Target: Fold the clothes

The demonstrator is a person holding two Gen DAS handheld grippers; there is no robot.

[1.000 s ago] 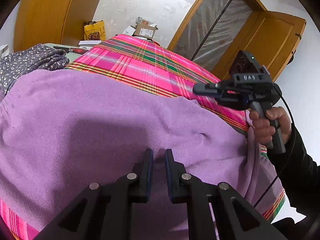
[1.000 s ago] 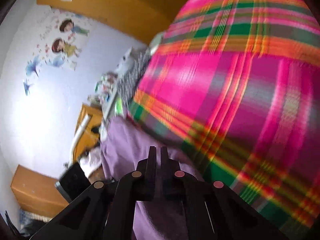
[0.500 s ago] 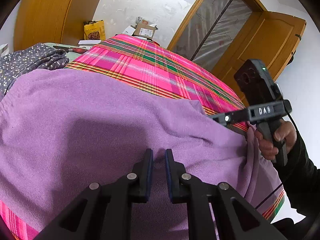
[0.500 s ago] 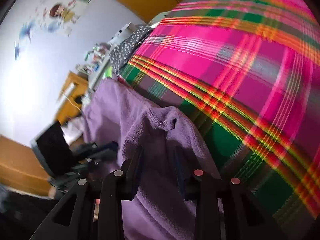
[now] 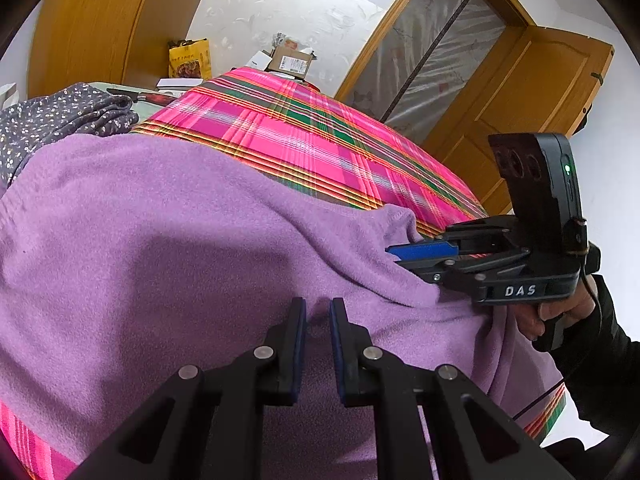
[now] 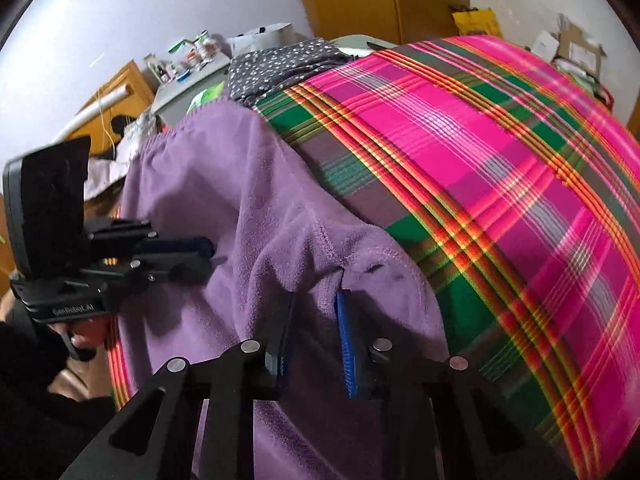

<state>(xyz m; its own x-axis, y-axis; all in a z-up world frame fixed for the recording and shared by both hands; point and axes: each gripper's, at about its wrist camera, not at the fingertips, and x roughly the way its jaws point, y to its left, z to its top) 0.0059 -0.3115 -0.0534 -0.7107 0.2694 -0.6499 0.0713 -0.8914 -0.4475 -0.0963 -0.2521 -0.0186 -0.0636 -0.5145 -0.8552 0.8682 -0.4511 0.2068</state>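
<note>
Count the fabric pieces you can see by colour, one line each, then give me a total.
Purple garment: 1
Grey dotted garment: 1
Pink plaid cloth: 1
Total: 3

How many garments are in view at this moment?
2. A purple fleece garment is spread on the plaid cloth nearest both grippers; a grey dotted garment lies bunched beyond its far end. More may be hidden outside the frames.
</note>
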